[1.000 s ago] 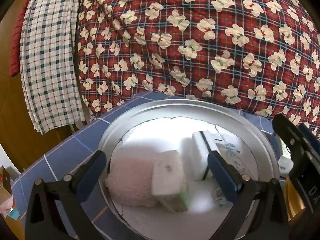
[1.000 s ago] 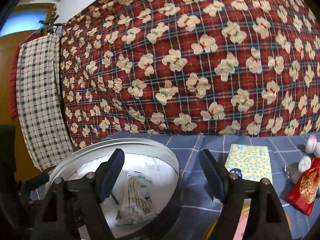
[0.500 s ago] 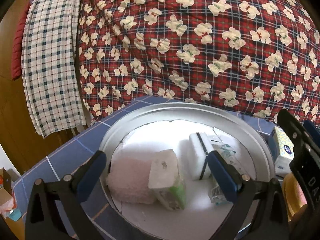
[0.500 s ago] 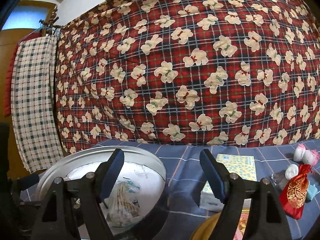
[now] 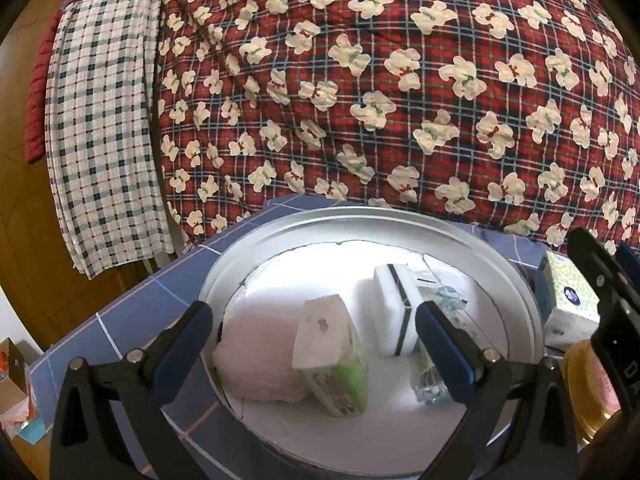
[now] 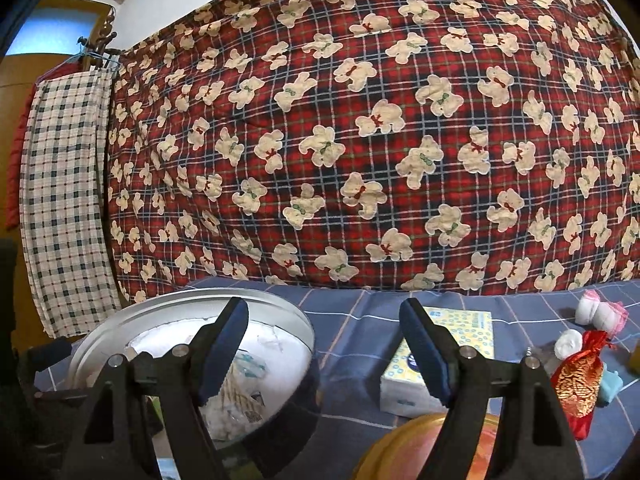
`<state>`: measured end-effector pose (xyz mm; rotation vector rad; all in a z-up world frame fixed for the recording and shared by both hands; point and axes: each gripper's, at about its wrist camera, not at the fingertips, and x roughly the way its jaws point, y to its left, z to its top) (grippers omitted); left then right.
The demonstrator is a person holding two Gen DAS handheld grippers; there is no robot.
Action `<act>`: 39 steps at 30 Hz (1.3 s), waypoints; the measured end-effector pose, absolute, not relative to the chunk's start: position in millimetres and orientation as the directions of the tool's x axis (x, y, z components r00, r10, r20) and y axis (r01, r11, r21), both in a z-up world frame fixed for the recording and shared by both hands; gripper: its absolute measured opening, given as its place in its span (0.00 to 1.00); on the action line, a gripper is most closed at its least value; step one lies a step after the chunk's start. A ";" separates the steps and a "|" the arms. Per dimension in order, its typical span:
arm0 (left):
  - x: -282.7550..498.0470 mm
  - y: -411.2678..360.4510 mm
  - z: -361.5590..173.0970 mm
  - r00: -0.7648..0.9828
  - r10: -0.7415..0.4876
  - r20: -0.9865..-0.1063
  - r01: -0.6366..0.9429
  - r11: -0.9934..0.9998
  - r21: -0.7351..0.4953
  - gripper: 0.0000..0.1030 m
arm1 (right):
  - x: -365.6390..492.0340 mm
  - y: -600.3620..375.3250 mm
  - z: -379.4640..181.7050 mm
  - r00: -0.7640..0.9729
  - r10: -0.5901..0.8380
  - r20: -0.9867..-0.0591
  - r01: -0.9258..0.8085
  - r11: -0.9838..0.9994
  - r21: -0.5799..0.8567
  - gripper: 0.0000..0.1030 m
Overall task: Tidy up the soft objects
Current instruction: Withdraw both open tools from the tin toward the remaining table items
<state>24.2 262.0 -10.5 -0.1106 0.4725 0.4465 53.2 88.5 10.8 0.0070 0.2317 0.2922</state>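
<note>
My left claw [image 5: 310, 330] hangs open and empty over the round metal tin [image 5: 280, 232], which already holds a pink towel [image 5: 256, 356] at 8 o'clock, a green-and-white tissue pack [image 5: 332, 356], a white block [image 5: 390, 312] and a bag of cotton swabs [image 5: 434, 376] at 4 o'clock. My right claw [image 6: 324, 348] is open too, holding nothing. I judge the sorting partly done (several soft things remain on the blue checked surface [image 6: 360, 320]). Next I'd aim right at the yellow tissue box [image 6: 416, 364], at 3 o'clock of the tin.
</note>
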 end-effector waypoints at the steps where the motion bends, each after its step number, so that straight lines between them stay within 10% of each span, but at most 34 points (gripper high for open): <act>1: 23.1 260.1 -10.8 0.796 0.391 -0.462 -0.440 0.898 0.002 1.00 | 51.8 86.1 11.0 0.932 0.284 -0.225 -0.283 0.958 0.038 0.78; 39: 11.1 163.4 -7.8 0.856 0.263 -0.445 -0.275 0.961 0.038 1.00 | 19.9 -15.0 19.0 0.968 0.172 -0.181 -0.186 0.980 -0.065 0.78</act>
